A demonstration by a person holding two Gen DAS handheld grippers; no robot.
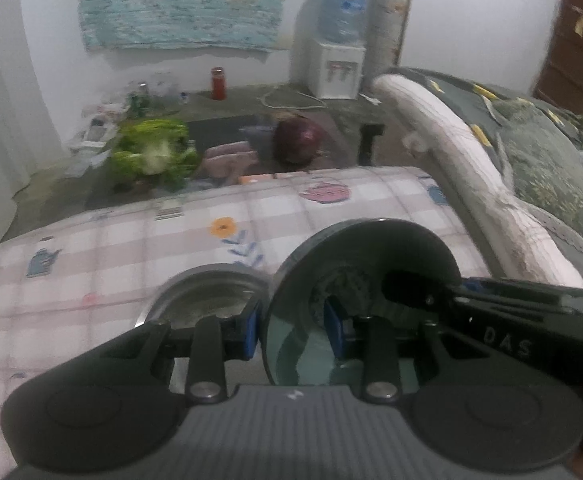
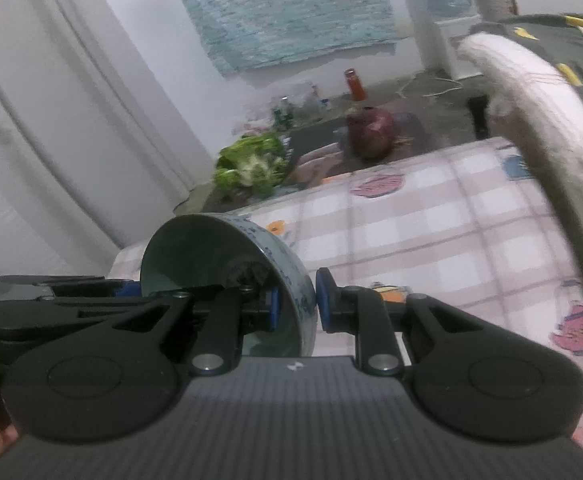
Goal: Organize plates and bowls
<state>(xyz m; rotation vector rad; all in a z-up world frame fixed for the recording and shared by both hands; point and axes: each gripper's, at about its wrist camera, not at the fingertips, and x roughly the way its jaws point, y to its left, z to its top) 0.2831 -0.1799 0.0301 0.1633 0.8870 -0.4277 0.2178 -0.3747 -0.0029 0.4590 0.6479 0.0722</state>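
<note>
In the left wrist view my left gripper [image 1: 293,330] is shut on the rim of a grey-green bowl [image 1: 365,276], tipped on its side with the opening toward the camera. A second shiny bowl [image 1: 207,300] sits just left of it on the checked cloth. My right gripper's black arm [image 1: 531,312] reaches into the tipped bowl from the right. In the right wrist view my right gripper [image 2: 296,304] is shut on the wall of the same speckled bowl [image 2: 219,256], with the left gripper [image 2: 51,300] at its far side.
The table has a pink checked cloth [image 1: 131,248]. Beyond its far edge, on the floor, lie green lettuce [image 1: 153,152], a dark red cabbage [image 1: 297,140], a red bottle [image 1: 218,83] and a water dispenser [image 1: 337,40]. A padded chair [image 1: 491,184] stands at right.
</note>
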